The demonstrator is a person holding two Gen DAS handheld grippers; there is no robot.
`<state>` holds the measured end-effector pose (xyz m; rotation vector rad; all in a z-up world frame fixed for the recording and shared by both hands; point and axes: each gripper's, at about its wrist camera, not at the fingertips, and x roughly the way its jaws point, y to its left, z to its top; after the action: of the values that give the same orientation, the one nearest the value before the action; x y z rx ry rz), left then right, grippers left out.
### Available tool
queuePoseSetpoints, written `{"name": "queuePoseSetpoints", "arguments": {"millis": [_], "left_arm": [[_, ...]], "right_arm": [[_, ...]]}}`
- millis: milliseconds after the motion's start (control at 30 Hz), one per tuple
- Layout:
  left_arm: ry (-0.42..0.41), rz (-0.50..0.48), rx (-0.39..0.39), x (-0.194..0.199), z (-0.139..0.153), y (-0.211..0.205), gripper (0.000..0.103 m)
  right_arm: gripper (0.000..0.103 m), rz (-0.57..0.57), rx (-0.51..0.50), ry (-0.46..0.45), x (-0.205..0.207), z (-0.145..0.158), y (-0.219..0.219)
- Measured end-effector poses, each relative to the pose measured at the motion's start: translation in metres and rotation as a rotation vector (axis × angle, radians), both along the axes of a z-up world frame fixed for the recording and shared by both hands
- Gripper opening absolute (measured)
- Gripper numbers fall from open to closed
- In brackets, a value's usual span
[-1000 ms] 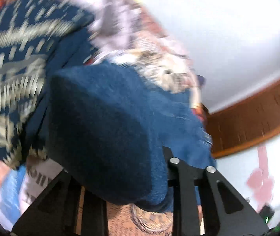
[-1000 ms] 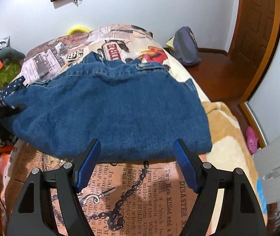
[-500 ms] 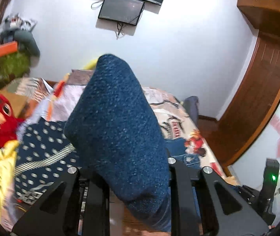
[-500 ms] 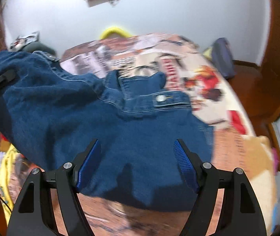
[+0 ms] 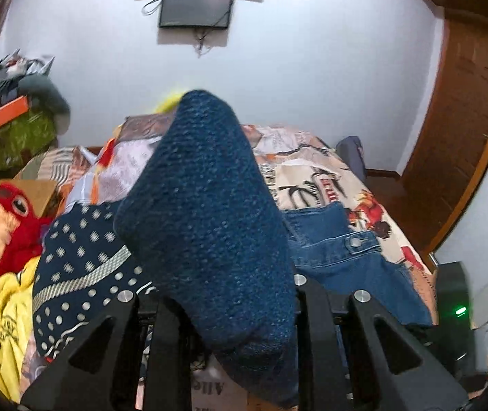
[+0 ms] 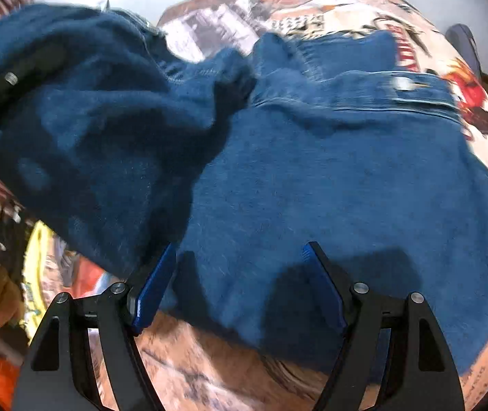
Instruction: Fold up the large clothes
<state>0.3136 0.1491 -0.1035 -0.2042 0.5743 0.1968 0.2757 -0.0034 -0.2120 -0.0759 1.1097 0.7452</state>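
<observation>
A blue denim garment (image 6: 329,178) lies folded on the printed bedspread (image 6: 230,370), its buttoned waistband (image 6: 404,92) at the far side. My left gripper (image 5: 223,294) is shut on one end of the denim (image 5: 209,212), which bulges up over the jaws and hides the fingertips. In the right wrist view this lifted end (image 6: 83,130) hangs at the left. My right gripper (image 6: 240,274) is open and empty, its blue pads (image 6: 154,287) just above the near edge of the denim. The rest of the garment shows in the left wrist view (image 5: 346,260).
A navy dotted cloth (image 5: 79,260), a yellow garment (image 5: 4,325) and a red plush toy (image 5: 0,222) lie at the left of the bed. A wooden door (image 5: 463,130) stands at the right. A screen (image 5: 196,3) hangs on the far wall.
My left gripper has lifted its end of the denim up and swung to face the far wall. My right gripper has moved forward over the garment, still open.
</observation>
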Motion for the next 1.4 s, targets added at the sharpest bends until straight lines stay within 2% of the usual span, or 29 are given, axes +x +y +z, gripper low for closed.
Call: {"name": "queuePoseSetpoints", "arguments": {"millis": [133, 233, 267, 367, 400, 500, 567, 633, 700, 800, 867, 967, 1067, 1200, 1267, 1300, 1400], "left_arm": [[-0.018, -0.062, 0.030, 0.011, 0.014, -0.027, 0.019], [-0.028, -0.131, 0.071, 0.024, 0.021, -0.064, 0.019], [-0.028, -0.156, 0.085, 0.028, 0.022, -0.076, 0.019], [-0.007, -0.272, 0.126, 0.048, 0.018, -0.127, 0.019], [0.016, -0.335, 0.133, 0.053, 0.011, -0.150, 0.019], [0.108, -0.499, 0.131, 0.060, -0.018, -0.192, 0.019], [0.215, -0.584, 0.118, 0.061, -0.049, -0.211, 0.019], [0.301, -0.611, 0.098, 0.060, -0.075, -0.215, 0.020], [0.349, -0.615, 0.080, 0.057, -0.091, -0.210, 0.022], [0.354, -0.634, 0.034, 0.051, -0.091, -0.200, 0.026], [0.366, -0.655, 0.017, 0.047, -0.085, -0.195, 0.039], [0.364, -0.676, 0.007, 0.037, -0.075, -0.194, 0.047], [0.351, -0.672, 0.006, 0.019, -0.061, -0.191, 0.051], [0.325, -0.641, -0.042, 0.007, -0.044, -0.174, 0.052], [0.293, -0.611, -0.033, -0.001, -0.034, -0.161, 0.054], [0.276, -0.587, -0.020, -0.003, -0.029, -0.153, 0.058], [0.233, -0.518, 0.048, -0.005, -0.021, -0.133, 0.064]], "right_arm": [[0.073, -0.142, -0.078, -0.106, 0.000, 0.017, -0.062], [0.074, -0.246, -0.162, -0.170, 0.000, 0.022, -0.109], [0.077, -0.275, -0.182, -0.162, 0.000, 0.019, -0.120], [0.078, -0.322, -0.206, -0.060, 0.002, -0.005, -0.146], [0.077, -0.326, -0.172, -0.018, 0.000, -0.013, -0.154], [0.077, -0.342, -0.101, 0.030, -0.011, -0.018, -0.169], [0.078, -0.360, -0.106, 0.016, -0.015, -0.017, -0.170], [0.078, -0.385, -0.118, -0.007, -0.021, -0.012, -0.175], [0.078, -0.397, -0.119, -0.005, -0.026, -0.010, -0.183], [0.078, -0.415, -0.118, -0.016, -0.029, -0.001, -0.197], [0.078, -0.426, -0.113, -0.025, -0.028, 0.004, -0.204], [0.077, -0.442, -0.091, -0.045, -0.029, 0.013, -0.208], [0.077, -0.446, -0.065, -0.080, -0.031, 0.029, -0.210], [0.077, -0.426, -0.036, -0.144, -0.031, 0.054, -0.206], [0.078, -0.418, -0.041, -0.176, -0.028, 0.062, -0.202], [0.078, -0.412, -0.045, -0.202, -0.027, 0.069, -0.198], [0.078, -0.380, -0.030, -0.240, -0.027, 0.081, -0.186]]}}
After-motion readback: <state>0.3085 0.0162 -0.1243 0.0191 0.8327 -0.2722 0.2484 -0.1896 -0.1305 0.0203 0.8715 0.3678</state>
